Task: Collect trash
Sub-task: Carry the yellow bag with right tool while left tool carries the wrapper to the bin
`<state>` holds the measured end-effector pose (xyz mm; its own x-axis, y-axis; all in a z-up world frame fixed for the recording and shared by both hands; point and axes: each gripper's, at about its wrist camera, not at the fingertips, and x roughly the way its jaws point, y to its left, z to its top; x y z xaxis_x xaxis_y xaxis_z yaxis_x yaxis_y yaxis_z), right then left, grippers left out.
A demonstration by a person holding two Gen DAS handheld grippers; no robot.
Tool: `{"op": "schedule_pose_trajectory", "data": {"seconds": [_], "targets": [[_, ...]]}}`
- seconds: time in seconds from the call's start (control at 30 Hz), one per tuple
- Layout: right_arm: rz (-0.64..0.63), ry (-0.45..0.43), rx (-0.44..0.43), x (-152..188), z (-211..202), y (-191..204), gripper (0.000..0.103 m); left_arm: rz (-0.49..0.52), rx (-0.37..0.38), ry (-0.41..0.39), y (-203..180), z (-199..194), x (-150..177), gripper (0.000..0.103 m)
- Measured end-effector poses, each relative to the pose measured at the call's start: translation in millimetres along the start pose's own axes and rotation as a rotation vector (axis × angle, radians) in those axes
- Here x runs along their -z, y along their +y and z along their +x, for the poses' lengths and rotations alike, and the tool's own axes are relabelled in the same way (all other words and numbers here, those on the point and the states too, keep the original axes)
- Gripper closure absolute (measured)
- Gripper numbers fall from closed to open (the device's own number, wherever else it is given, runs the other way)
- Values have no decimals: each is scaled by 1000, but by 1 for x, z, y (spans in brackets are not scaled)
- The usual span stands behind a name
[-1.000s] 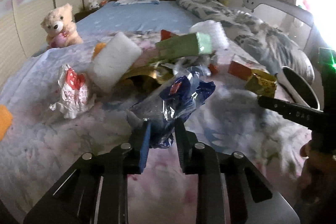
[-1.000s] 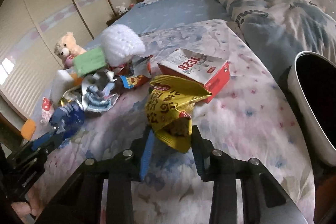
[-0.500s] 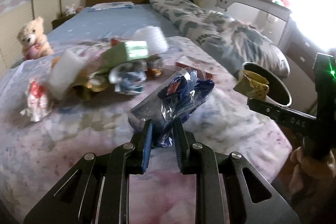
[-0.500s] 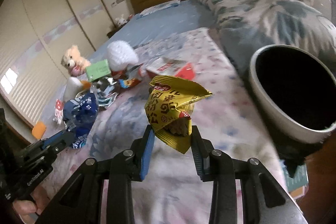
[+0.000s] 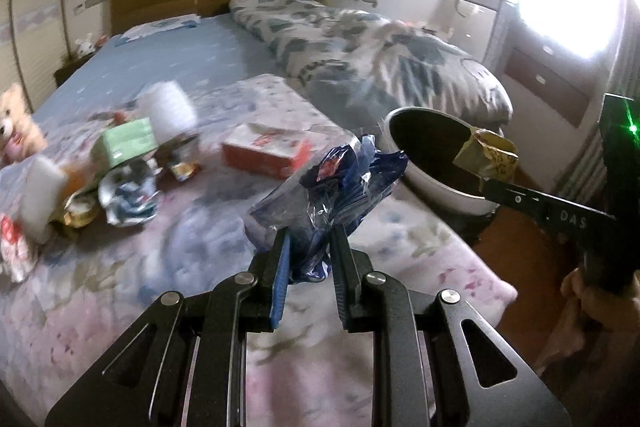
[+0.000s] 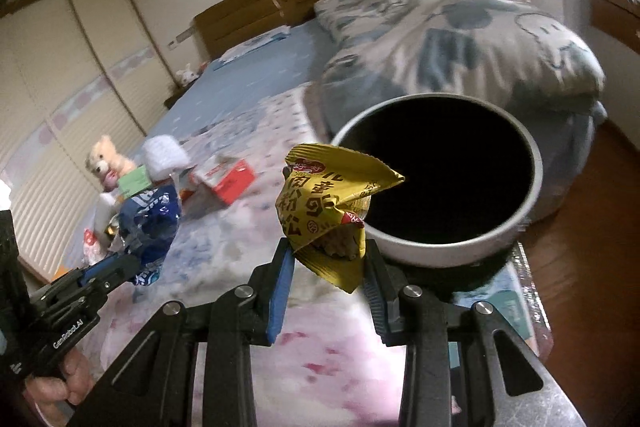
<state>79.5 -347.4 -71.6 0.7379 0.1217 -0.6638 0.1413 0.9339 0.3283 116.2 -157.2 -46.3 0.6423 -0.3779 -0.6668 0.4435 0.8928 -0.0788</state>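
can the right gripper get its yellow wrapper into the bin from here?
Probably yes. The right gripper is shut on the yellow wrapper at the near rim of the open, dark-lined bin. Nothing sits between them, and the left gripper is off to the side.

Black hand-held grippers, bare-skinned hands
Left hand-held gripper: blue pad, silver screws; right hand-held gripper alike, green light.

wrappers held – 2 | bins – 1 | red boxes – 1 | teddy bears – 1
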Motion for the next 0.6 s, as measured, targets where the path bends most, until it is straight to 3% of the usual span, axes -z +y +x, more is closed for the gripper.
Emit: {"op": "schedule_pose_trajectory", "data": {"seconds": [0.6], "targets": [[42, 9, 62, -24, -1, -62, 68, 110, 64, 4, -73, 39, -43, 85]]}}
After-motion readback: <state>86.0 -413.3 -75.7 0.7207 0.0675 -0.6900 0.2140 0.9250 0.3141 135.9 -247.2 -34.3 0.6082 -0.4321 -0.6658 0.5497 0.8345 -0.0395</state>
